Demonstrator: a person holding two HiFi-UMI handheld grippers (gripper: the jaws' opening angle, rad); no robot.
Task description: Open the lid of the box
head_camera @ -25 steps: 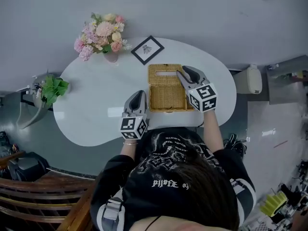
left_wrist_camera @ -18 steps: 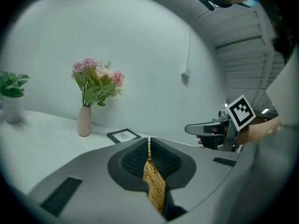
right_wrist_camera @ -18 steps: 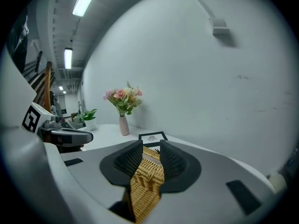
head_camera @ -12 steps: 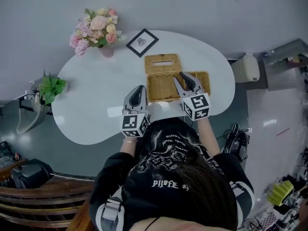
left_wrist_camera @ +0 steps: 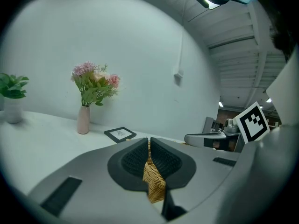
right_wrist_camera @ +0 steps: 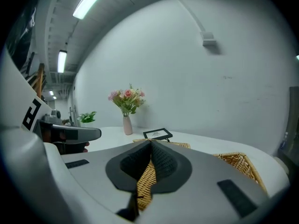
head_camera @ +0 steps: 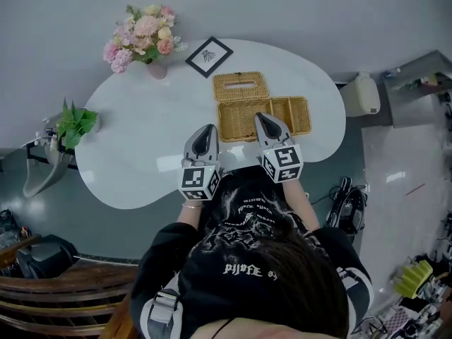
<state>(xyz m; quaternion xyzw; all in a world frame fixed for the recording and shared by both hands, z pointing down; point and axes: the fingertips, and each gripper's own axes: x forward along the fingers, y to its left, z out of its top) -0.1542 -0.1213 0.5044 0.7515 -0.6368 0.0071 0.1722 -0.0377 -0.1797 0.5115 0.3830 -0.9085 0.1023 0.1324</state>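
Lying flat to the right of the box (head_camera: 244,122), the lid (head_camera: 293,115) is now showing its rimmed inner face upward. A second ago no wicker was showing on that side, and the right gripper (head_camera: 260,117) was reaching over the box's right edge with its fingers spread. That gripper is now sitting nearer the person, over the near right part of the box. Its fingers (right_wrist_camera: 163,162) have just been closing and are now pressing together with nothing between them. Only wicker is showing through the slit behind their tips.

The left gripper (head_camera: 207,128) is hovering just beside the box's near left corner, much as before. Its fingers (left_wrist_camera: 166,161) are likewise pressing together, with wicker showing through the slit and no sign of a grip.

Judging from this, the lid is lying released and the opening looks done, with little left but to take the hands away.

The box is sitting toward the near edge of the white tabletop (head_camera: 141,133), right in front of the person. It is honey-coloured wicker, rectangular and open on top, with its woven floor showing and nothing visible inside. The lid is touching it along the right side.

A slotted wicker panel (head_camera: 241,85) is lying against the far side. Whether it belongs to the box I cannot tell.
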